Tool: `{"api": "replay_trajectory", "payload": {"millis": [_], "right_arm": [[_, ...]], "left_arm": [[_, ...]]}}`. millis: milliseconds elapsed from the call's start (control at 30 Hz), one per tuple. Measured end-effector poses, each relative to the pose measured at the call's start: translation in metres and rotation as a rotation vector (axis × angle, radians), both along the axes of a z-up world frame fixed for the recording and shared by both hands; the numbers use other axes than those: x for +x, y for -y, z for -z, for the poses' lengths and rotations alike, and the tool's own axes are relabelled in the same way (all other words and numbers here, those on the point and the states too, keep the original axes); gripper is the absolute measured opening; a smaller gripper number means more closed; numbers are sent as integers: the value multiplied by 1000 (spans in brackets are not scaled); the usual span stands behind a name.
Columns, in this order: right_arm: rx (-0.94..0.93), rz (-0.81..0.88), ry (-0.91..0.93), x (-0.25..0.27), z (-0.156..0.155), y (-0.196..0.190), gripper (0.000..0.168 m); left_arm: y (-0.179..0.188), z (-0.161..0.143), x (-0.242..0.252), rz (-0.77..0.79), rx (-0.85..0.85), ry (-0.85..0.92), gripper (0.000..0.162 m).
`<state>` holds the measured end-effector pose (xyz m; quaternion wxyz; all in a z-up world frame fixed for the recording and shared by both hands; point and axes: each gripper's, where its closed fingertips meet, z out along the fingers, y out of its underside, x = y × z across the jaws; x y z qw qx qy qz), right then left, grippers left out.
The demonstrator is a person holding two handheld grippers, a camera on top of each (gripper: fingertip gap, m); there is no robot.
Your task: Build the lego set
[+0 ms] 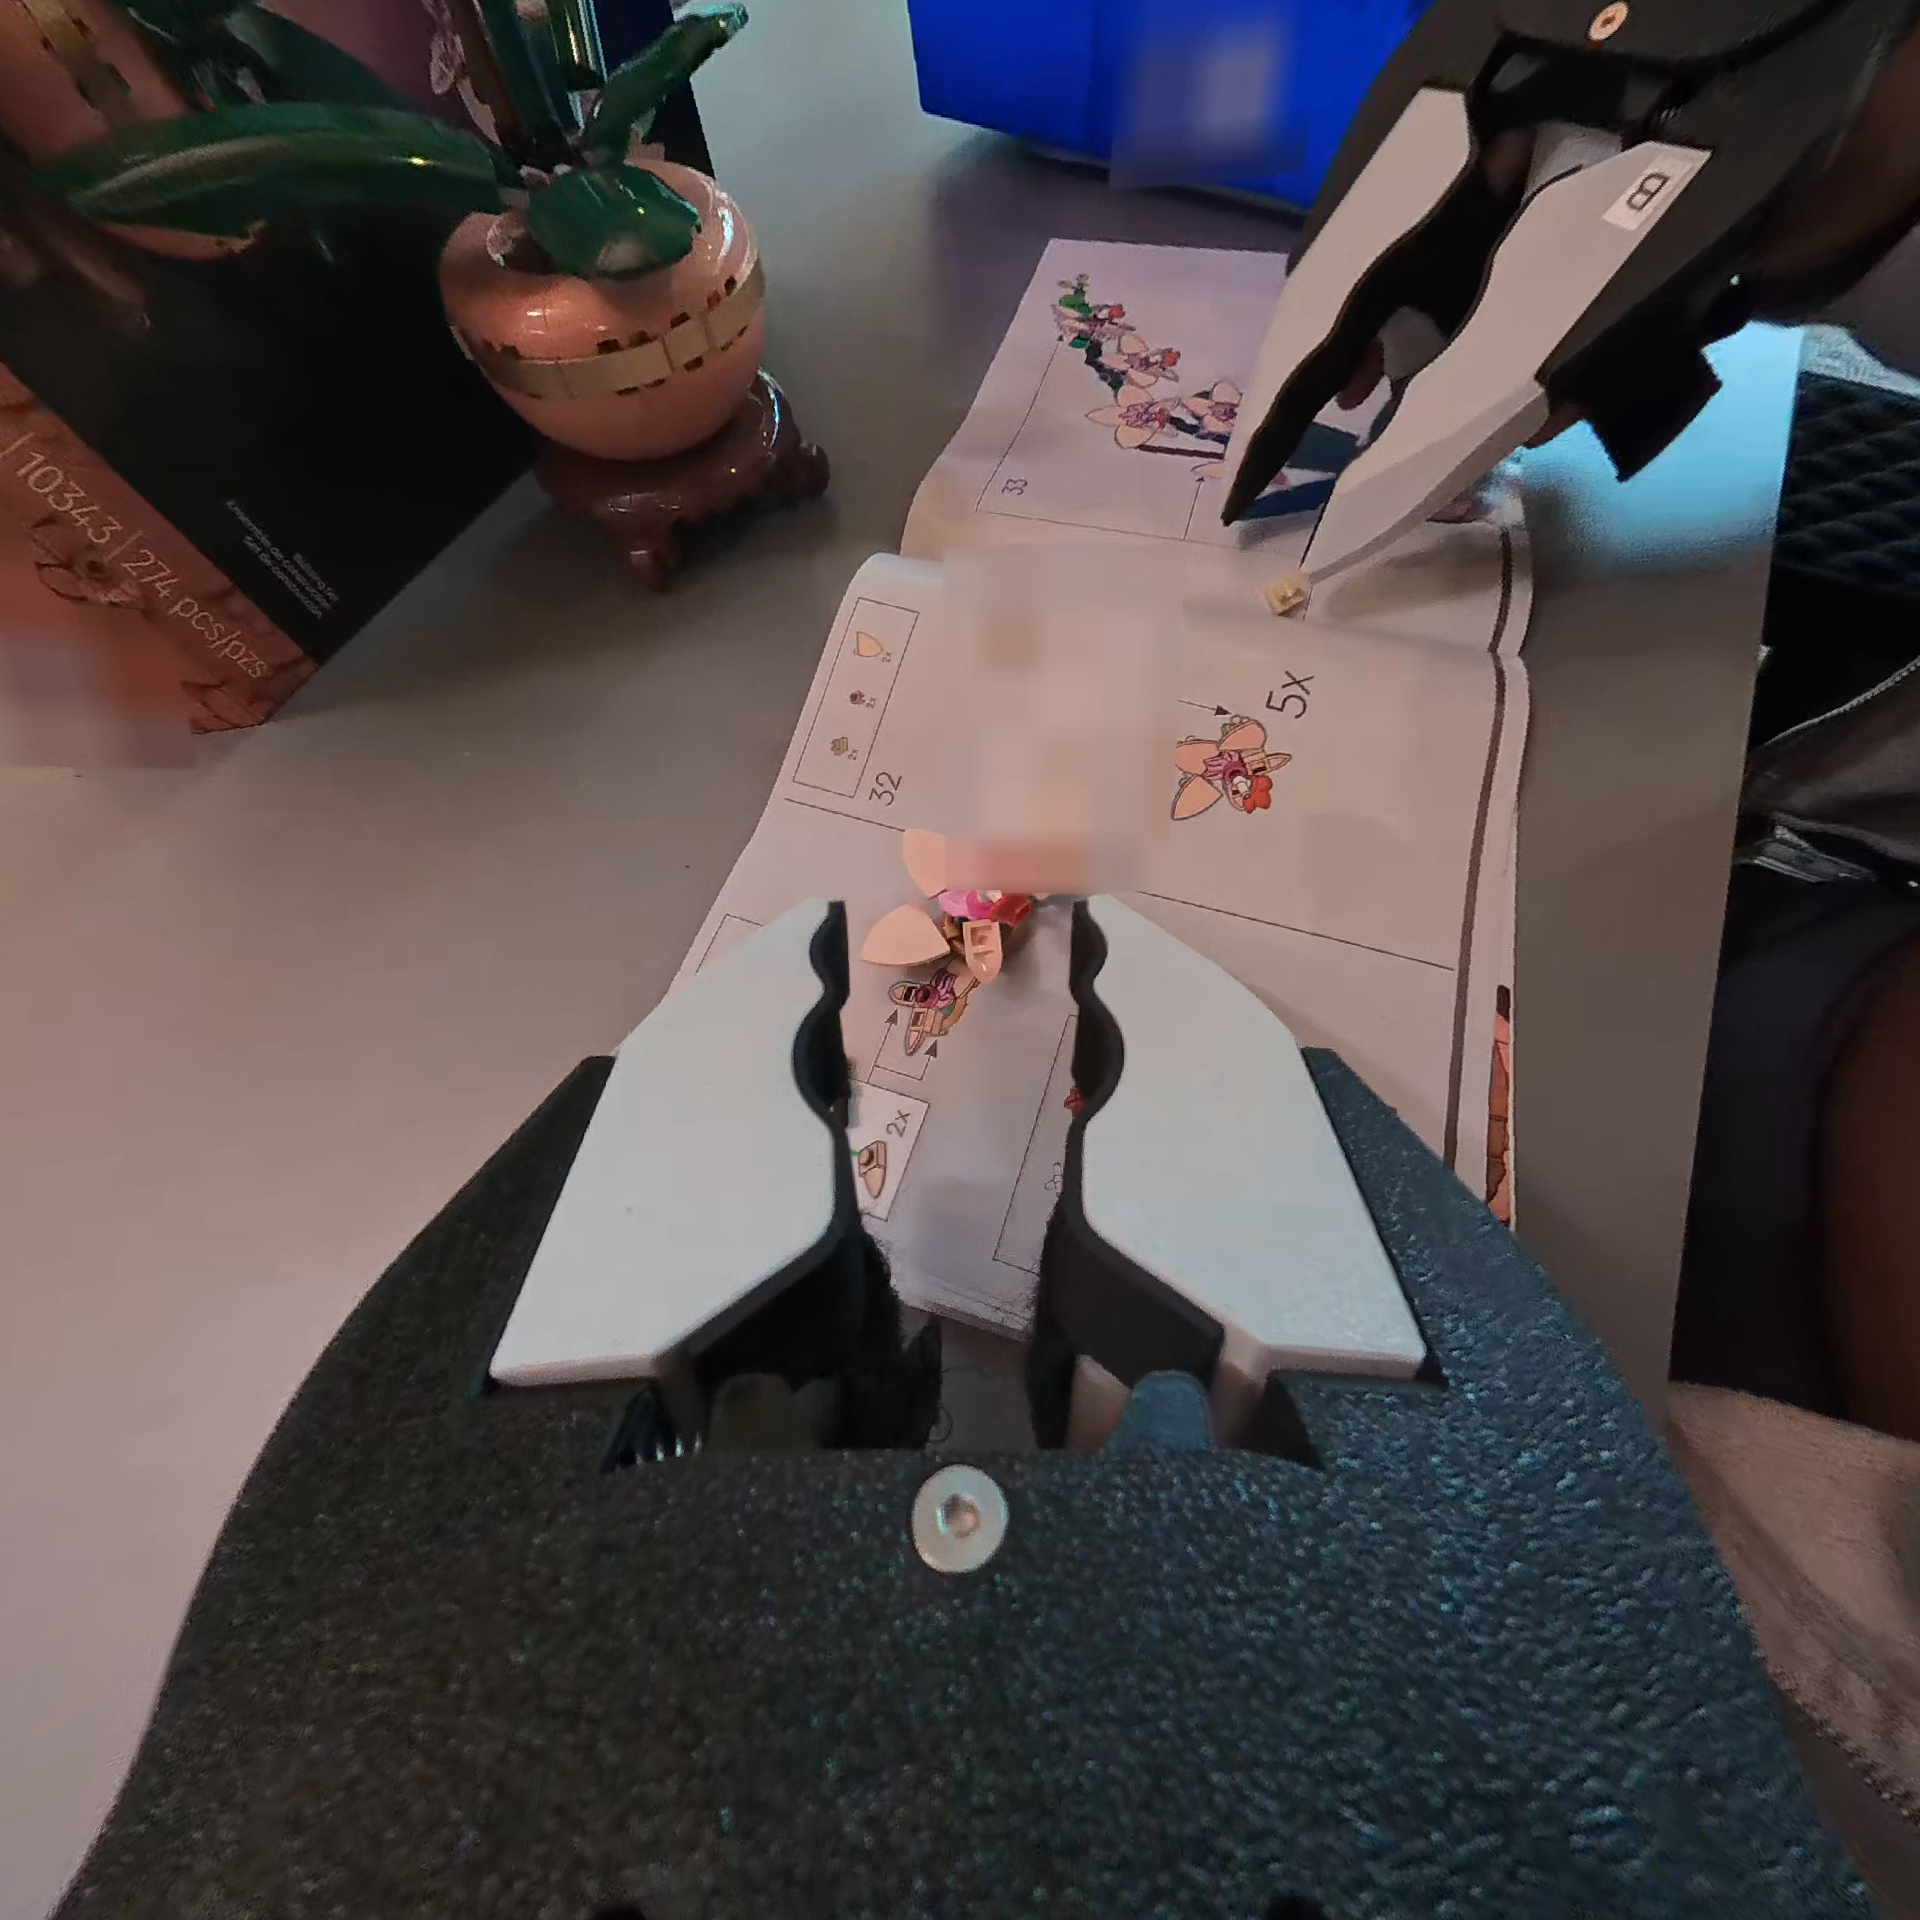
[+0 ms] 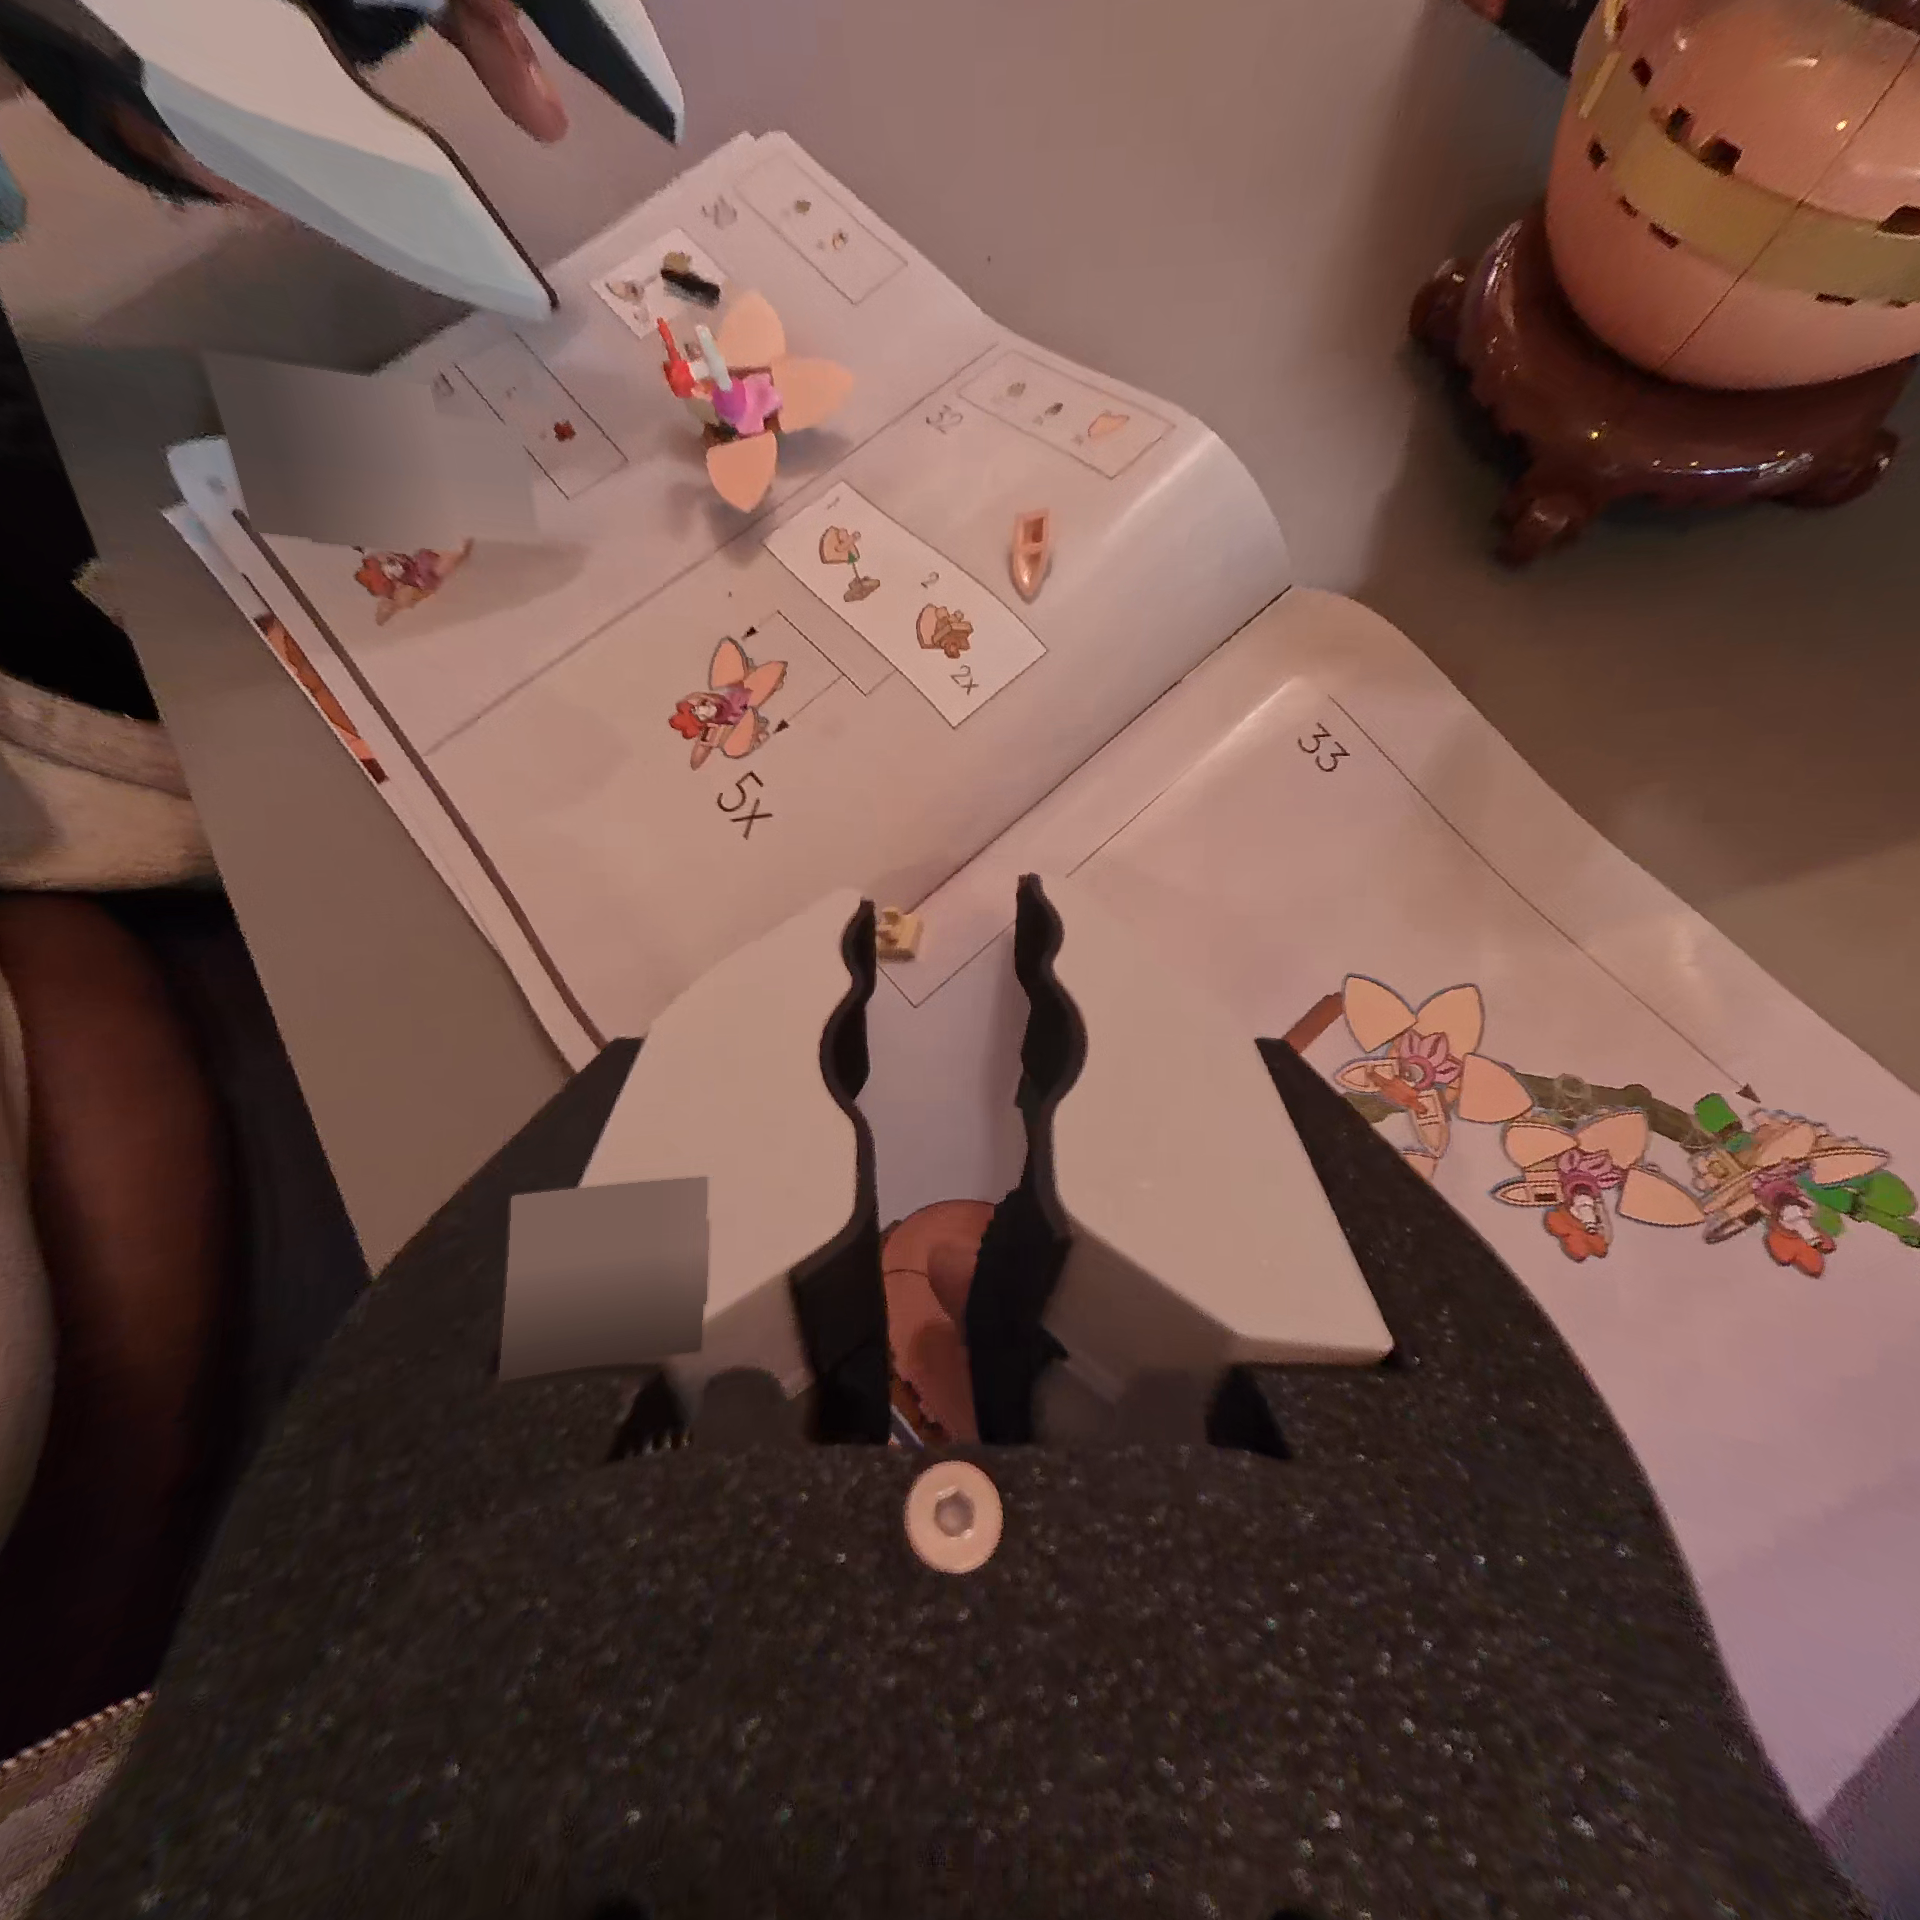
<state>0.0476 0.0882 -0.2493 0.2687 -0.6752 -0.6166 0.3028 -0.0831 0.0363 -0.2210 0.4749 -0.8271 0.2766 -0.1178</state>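
Just short of flower, left gripper parted, empty; right gripper parted over booklet, tan stud beside; loose petal only rightward view.

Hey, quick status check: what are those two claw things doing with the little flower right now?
Left gripper open, empty, just short of the flower. Right gripper open, empty, over the booklet, tiny tan piece at its tip. Nothing blocking.

The orchid flower was peach-petalled with a pink and red centre. The pot was dusty pink, gold-banded, on a maroon stand. The desk was grey.
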Motion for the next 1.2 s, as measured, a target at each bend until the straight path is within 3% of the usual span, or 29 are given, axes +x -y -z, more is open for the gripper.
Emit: {"api": "replay_trajectory", "payload": {"millis": [200, 267, 367, 433, 500, 667, 800, 867, 1033, 1200], "right_arm": [[79, 1, -71, -14, -17, -5, 25], [201, 85, -16, -17, -20, -24, 31], [501, 327, 46, -21, -42, -67, 45], [623, 411, 33, -32, -63, -78, 49], [625, 406, 8, -47, -69, -72, 48], [495, 304, -11, -57, -58, -51, 45], [280, 120, -60, -56, -46, -24, 29], [215, 68, -19, -48, -33, -24, 27], [131, 15, 24, -45, -18, -22, 22], [46, -124, -42, -72, -24, 25, 25]], "left_arm": [[-2, 4, -5, -56, -9, -64, 41], [-10, 6, -29, -226, -29, -171, 38], [-21, -16, -85, -566, 47, -533, 29], [-25, -35, -92, -667, 93, -630, 29], [-28, -39, -88, -691, 95, -625, 32], [-17, -31, -82, -626, 71, -573, 33], [-4, -12, -25, -188, -26, -222, 32], [7, -7, -14, -33, -51, -132, 32], [14, 19, -28, 99, -169, -260, 32], [9, 35, -21, 209, -256, -267, 31]]}}
